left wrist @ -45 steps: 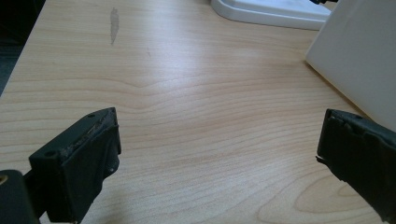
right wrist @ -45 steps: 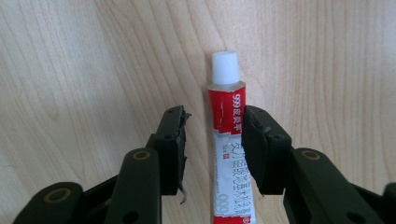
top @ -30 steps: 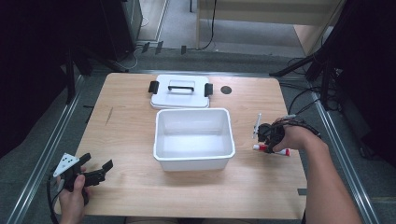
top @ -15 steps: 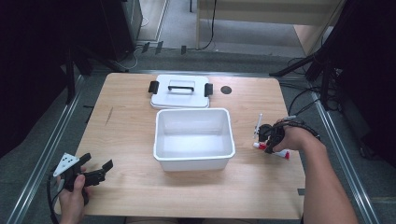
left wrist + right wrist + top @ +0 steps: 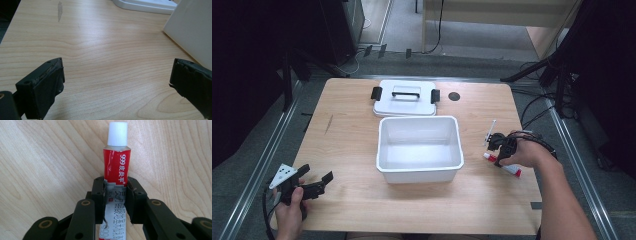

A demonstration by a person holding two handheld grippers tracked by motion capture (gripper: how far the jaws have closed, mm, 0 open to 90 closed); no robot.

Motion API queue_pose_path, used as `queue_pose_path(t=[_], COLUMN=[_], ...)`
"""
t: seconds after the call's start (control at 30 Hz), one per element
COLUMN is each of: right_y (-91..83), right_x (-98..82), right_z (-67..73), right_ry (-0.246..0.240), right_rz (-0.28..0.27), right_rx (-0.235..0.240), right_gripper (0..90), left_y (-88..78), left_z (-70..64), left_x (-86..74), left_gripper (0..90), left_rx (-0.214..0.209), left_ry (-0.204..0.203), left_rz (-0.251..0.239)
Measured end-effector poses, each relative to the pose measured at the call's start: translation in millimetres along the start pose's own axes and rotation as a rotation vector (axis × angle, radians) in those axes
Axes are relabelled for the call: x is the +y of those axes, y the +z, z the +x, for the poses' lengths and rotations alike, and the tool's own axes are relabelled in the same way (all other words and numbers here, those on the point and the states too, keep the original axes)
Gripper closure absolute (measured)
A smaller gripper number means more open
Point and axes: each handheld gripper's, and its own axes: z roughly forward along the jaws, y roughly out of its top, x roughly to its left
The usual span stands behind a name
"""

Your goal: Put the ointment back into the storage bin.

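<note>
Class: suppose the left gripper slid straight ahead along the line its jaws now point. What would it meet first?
Probably the white rectangular plastic bin. The left gripper, jaws open, faces bare wooden table first; the bin's wall stands ahead to the right, with the white lid beyond. Depth is uncertain.

A light wooden table with a dark round hole near its far edge stands on a grey floor between metal rails, with black stands and loose cables to the right, dark equipment at the left and pale wooden furniture beyond
</note>
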Motion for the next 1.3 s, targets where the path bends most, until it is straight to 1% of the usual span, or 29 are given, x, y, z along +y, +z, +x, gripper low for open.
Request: queue_pose_path(t=[0.1, 0.17, 0.23, 0.27, 0.37, 0.43, 0.47, 0.5, 0.63, 0.83, 0.9, 1.03, 1.17, 1.3], right_y=[-0.2, -2.3, -7.1, -9.9, -21.0, -29.8, -35.6, -39.9, -57.0, -84.5, -94.6, -114.9, -133.8, -148.5], right_x=[-0.1, -0.3, -0.2, -0.1, 1.0, 2.8, 4.3, 5.7, 12.3, 23.4, 26.6, 33.6, 45.2, 58.3], right_z=[2.4, 3.4, 4.2, 4.4, 4.8, 4.9, 5.1, 5.1, 6.4, 10.0, 10.9, 13.5, 19.0, 25.8], right_ry=[-0.011, -0.013, -0.014, -0.006, -0.008, -0.007, -0.003, -0.009, -0.012, -0.045, -0.044, -0.056, -0.092, -0.121], right_rz=[0.003, -0.005, -0.017, -0.025, -0.042, -0.048, -0.051, -0.057, -0.06, -0.063, -0.069, -0.076, -0.077, -0.091], right_rx=[0.01, 0.006, -0.001, 0.002, -0.011, -0.022, -0.018, -0.017, -0.021, -0.017, -0.02, -0.031, -0.045, -0.05], right_gripper=[71.8, 71.8, 71.8, 71.8, 71.9, 71.9, 71.9, 71.9, 71.9, 71.9, 71.9, 71.9, 71.8, 71.8], left_y=[0.0, -0.3, -0.3, -0.2, -0.3, -0.2, -0.3, -0.3, -0.3, -0.5, -0.5, -0.5, -0.4, -0.3], left_z=[0.1, 0.1, -0.2, -0.3, -0.4, -0.3, -0.4, -0.4, -0.4, -0.5, -0.6, -0.7, -0.8, -0.7], left_x=[0.0, -0.1, 0.0, 0.0, 0.0, -0.1, -0.1, -0.1, -0.1, -0.2, -0.2, -0.3, -0.2, -0.2], left_gripper=[0.1, 0.1, 0.1, 0.1, 0.1, 0.1, 0.1, 0.1, 0.1, 0.1, 0.1, 0.1, 0.1, 0.1], left_rx=[-0.002, -0.002, -0.002, -0.002, -0.001, -0.002, -0.003, -0.003, -0.003, -0.007, -0.007, -0.006, -0.006, -0.007], left_ry=[0.0, 0.002, 0.003, 0.004, 0.005, 0.004, 0.004, 0.004, 0.004, 0.004, 0.006, 0.007, 0.008, 0.007], left_rz=[-0.001, -0.001, 0.0, 0.0, 0.0, -0.002, -0.002, -0.002, -0.002, -0.005, -0.003, -0.004, -0.003, -0.006])
